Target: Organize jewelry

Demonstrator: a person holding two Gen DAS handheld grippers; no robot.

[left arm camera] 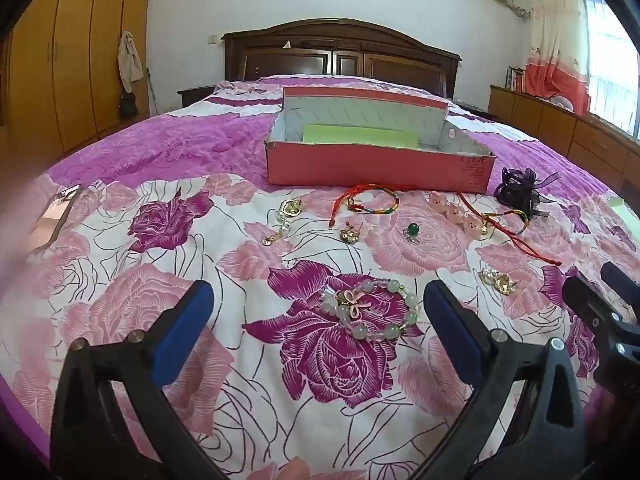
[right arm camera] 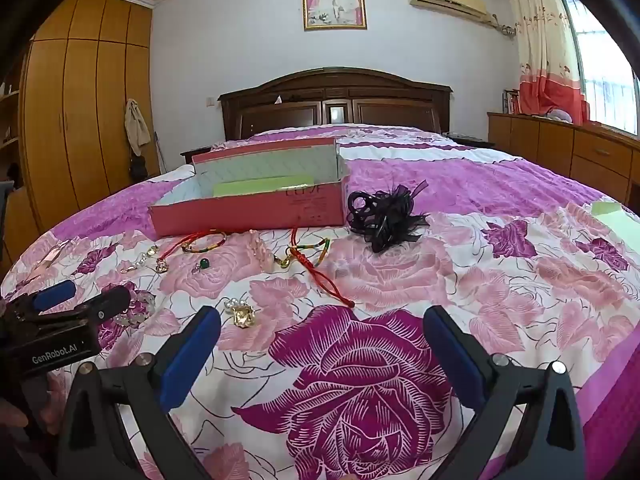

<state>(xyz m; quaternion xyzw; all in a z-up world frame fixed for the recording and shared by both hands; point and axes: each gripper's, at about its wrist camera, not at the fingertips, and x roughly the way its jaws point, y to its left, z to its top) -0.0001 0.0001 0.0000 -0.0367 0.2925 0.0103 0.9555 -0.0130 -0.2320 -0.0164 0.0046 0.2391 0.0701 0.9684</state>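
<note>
Jewelry lies scattered on a floral bedspread in front of an open pink box (left arm camera: 376,168) (right arm camera: 248,214). A pale green bead bracelet (left arm camera: 370,306) with a pink bow lies just ahead of my left gripper (left arm camera: 316,320), which is open and empty. Farther off lie a red cord bracelet (left arm camera: 370,200), gold earrings (left arm camera: 290,210), a green bead ring (left arm camera: 413,230), pink charms (left arm camera: 454,214) and a gold brooch (left arm camera: 500,280) (right arm camera: 242,314). My right gripper (right arm camera: 322,344) is open and empty above the bedspread, right of the brooch. The left gripper also shows in the right wrist view (right arm camera: 80,298).
A black hair ornament (right arm camera: 380,214) (left arm camera: 520,190) lies right of the box. A green sheet (left arm camera: 360,136) lies inside the box. A small mirror-like card (left arm camera: 56,216) lies at the bed's left. Wardrobe at left, headboard behind, drawers at right.
</note>
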